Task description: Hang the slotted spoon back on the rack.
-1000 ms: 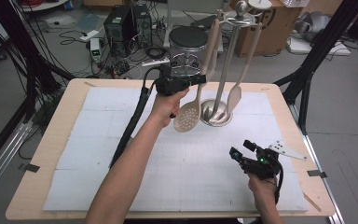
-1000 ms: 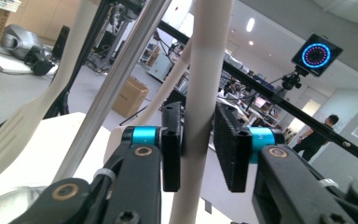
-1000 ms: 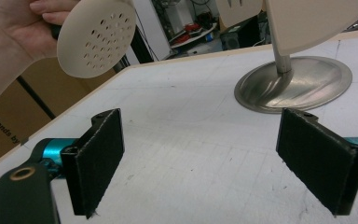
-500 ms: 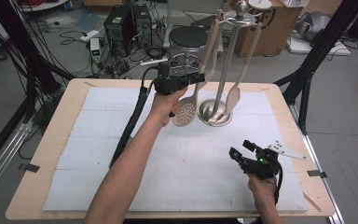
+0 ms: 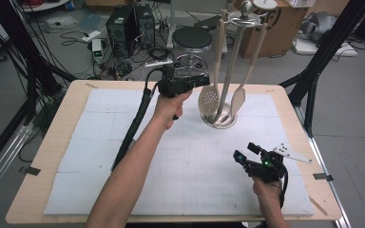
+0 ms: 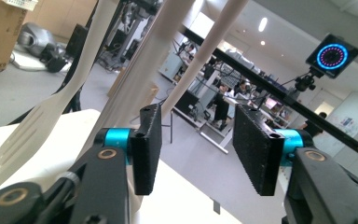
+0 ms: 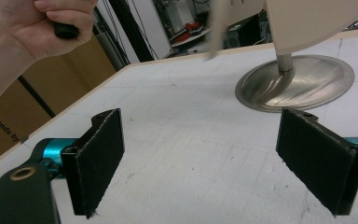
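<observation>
You had matt cream plastic slotted spoon (image 5: 208,98), polished metal stand base (image 5: 220,122), rough black claw pads (image 7: 324,161), wood-edged table (image 5: 52,156).

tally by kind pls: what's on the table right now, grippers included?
Utensil stand: 1
Perforated spoon, hanging on the stand: 1
Slotted spatula, hanging on the stand: 1
Handheld grippers: 2, left gripper by the spoon, right gripper low at the near right, both with jaws apart and nothing between them
White mat: 1
Total: 6

Left gripper (image 5: 204,81) just beside the slotted spoon (image 5: 209,99) — hanging on the rack (image 5: 231,71) — jaws apart.
</observation>
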Available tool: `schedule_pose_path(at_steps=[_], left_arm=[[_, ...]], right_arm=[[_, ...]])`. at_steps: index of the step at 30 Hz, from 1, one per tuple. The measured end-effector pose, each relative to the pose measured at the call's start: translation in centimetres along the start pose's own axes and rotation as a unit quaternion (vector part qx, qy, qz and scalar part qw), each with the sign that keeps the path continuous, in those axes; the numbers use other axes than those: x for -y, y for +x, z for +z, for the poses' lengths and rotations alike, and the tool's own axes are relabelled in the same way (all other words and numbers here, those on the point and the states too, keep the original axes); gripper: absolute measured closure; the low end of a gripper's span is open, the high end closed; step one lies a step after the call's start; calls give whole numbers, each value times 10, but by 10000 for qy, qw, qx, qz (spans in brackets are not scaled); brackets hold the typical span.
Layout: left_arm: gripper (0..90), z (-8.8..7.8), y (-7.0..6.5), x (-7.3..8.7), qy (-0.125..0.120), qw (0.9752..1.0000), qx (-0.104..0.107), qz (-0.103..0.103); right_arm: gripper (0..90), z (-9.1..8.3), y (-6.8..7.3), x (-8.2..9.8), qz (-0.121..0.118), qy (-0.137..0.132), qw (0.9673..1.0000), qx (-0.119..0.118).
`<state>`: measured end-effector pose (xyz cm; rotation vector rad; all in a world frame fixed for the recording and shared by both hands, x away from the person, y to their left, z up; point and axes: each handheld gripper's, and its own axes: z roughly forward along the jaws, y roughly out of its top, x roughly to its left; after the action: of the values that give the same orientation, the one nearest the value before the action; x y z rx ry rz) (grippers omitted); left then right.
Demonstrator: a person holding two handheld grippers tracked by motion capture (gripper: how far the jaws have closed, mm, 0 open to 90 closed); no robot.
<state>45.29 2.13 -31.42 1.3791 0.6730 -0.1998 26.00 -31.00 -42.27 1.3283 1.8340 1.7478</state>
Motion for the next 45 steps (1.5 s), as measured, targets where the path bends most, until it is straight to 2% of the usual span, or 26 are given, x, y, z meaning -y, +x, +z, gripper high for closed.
schedule_pose_path(at_steps=[7,11,18,22,38,42,45], left_arm=[[505,-7,-4,0,-3,9999,-41,102],[494,-15,-9,9,173,9993,-124,317],[341,-36,-16,31,349,9982,-223,438],[311,-48,-18,41,459,9971,-328,504],[252,-80,-19,61,341,9969,-534,474],[253,-91,-20,68,327,9953,-685,595],[253,-100,-20,74,314,9949,-754,595]], right_arm=[[146,1,0,0,6,16,10000,-7],[145,1,0,0,3,13,10000,-1],[145,3,3,1,-18,44,10000,-18],[145,5,5,0,-68,46,10000,-25],[145,6,7,1,-94,74,9999,-23],[145,6,7,1,-111,87,9999,-19],[145,7,8,1,-138,99,9999,-16]])
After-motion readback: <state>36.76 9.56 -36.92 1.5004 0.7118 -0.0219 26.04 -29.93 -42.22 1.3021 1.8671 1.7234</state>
